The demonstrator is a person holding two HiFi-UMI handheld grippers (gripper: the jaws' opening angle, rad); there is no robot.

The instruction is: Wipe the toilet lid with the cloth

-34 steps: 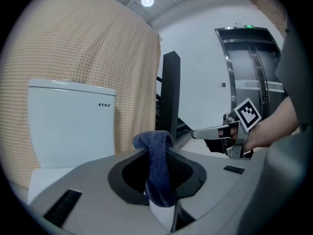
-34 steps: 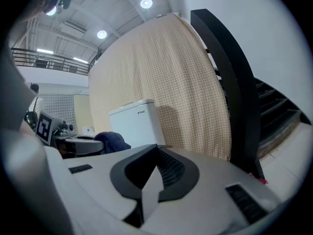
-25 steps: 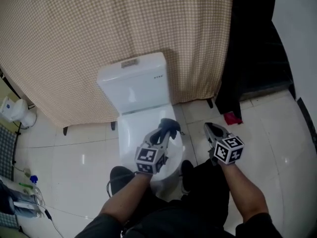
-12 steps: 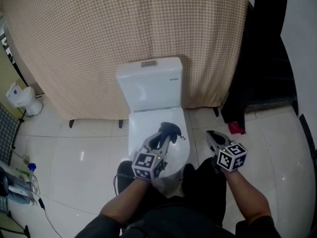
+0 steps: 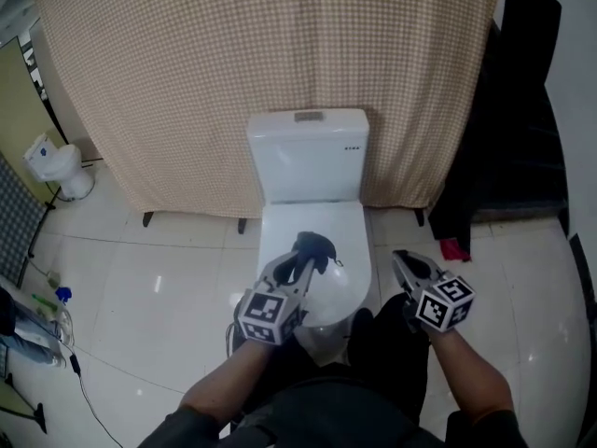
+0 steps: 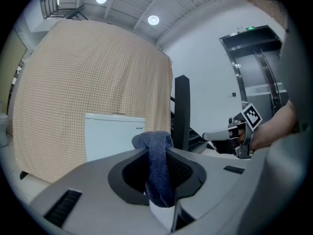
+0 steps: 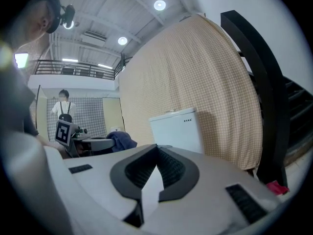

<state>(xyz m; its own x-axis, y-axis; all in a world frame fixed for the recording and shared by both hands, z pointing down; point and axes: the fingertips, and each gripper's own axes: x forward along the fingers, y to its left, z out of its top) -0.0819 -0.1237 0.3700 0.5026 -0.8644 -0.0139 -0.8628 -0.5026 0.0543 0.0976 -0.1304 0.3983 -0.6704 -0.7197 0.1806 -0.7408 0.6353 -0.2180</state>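
A white toilet stands against the checked curtain, its closed lid (image 5: 317,231) in front of the cistern (image 5: 310,157). My left gripper (image 5: 308,258) hovers over the lid, shut on a dark blue cloth (image 5: 315,246) that bunches above its jaws and hangs between them (image 6: 157,173). My right gripper (image 5: 403,265) is to the right of the bowl, over the floor, its jaws closed with nothing between them (image 7: 149,173). In the right gripper view the cloth (image 7: 122,140) and left gripper show at the left, the cistern (image 7: 176,129) behind.
A beige checked curtain (image 5: 261,73) covers the wall behind the toilet. A black frame (image 5: 508,129) rises at the right with a red item (image 5: 454,248) on the floor beside it. A small white toilet (image 5: 61,168) and bottles (image 5: 51,329) are at the left. The person's legs fill the bottom edge.
The view has shifted so the toilet sits more central and to the right. Both grippers keep their pose over the lid and beside the bowl, the left still holding the cloth.
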